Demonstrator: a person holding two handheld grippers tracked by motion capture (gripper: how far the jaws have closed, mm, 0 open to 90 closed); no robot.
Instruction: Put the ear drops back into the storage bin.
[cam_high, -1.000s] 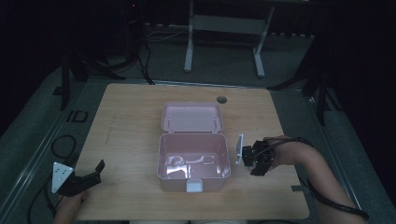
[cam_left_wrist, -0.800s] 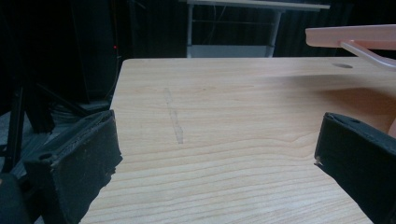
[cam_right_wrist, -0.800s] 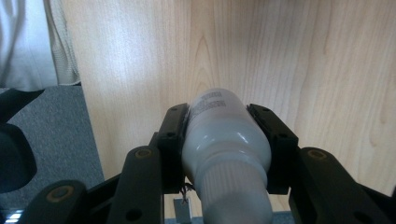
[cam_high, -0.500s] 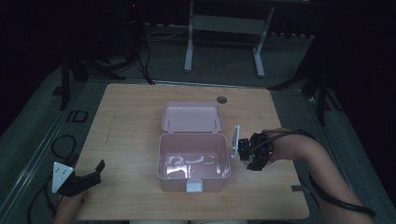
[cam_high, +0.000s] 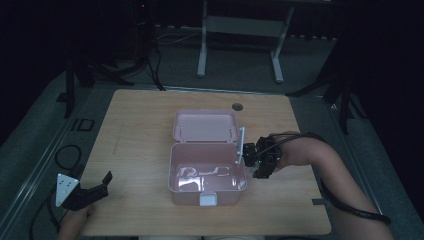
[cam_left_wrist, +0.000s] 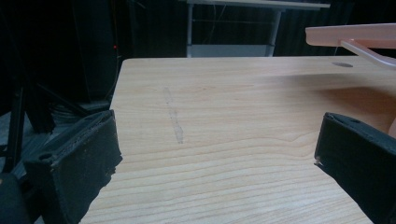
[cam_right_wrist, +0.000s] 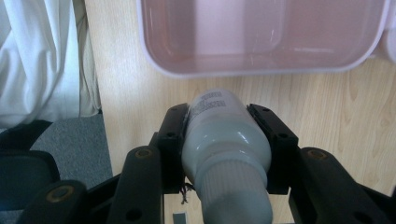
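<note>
Since a second ago the right tongs (cam_high: 250, 159) have risen and shifted toward the pink box (cam_high: 207, 175), carrying the white bottle (cam_right_wrist: 224, 140) from beside the box's right wall up to its right rim. In the high view the bottle (cam_high: 240, 145) now stands nearly upright, tilted slightly, over the box's right edge near the hinge corner. The left tongs (cam_high: 102, 182) have stayed where they were, at the near left corner of the counter (cam_high: 145, 130).

In the right gripper view the bottle lies squarely between the two black jaws, its ribbed cap toward the camera and its labelled body pointing away toward the box (cam_right_wrist: 261, 37). The right tongs (cam_right_wrist: 224, 123) pinch the bottle's body, pads pressed against both of its sides.

In the left gripper view the left tongs (cam_left_wrist: 215, 154) are spread wide with nothing between them, only bare counter (cam_left_wrist: 224, 107) beneath. The box's open lid (cam_left_wrist: 355, 35) shows at the upper right, well apart from them.
</note>
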